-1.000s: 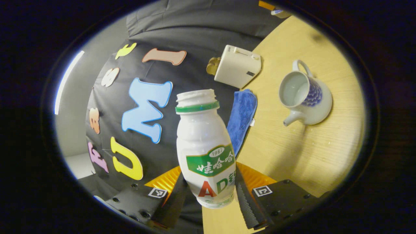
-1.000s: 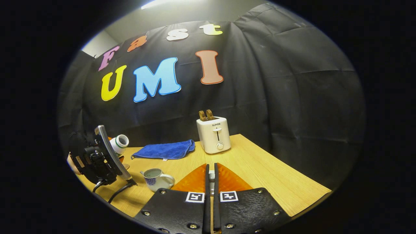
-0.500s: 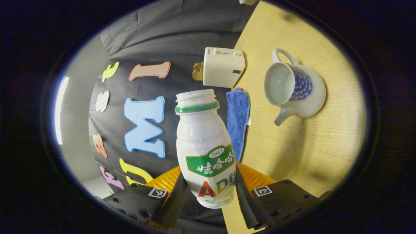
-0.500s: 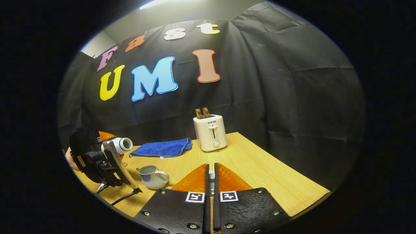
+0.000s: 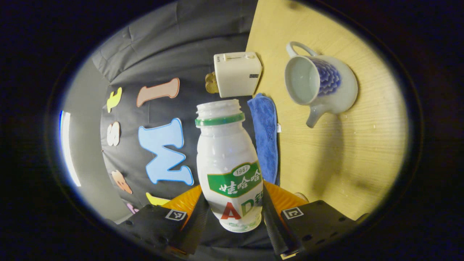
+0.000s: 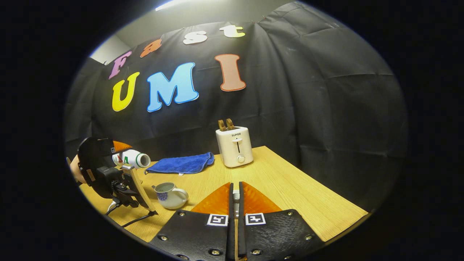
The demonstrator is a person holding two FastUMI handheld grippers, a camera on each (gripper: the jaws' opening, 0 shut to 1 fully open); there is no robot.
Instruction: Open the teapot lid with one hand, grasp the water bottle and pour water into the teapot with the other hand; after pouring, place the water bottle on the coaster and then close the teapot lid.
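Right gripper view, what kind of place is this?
Probably a staged kitchen-style booth: a wooden table against a black cloth wall, set with a toaster, a teapot and a blue towel.

Wall: black cloth (image 6: 319, 108), creased and hung in folds, backing the booth behind the table.
Upper wall: pale grey surface (image 6: 203, 14) above the cloth.
Light: bright strip (image 6: 170, 4) at the top edge of the right gripper view; a white strip (image 5: 67, 148) at the left of the left gripper view.
Furniture: light wooden table (image 6: 290, 188), grain visible, its far edge at the cloth.
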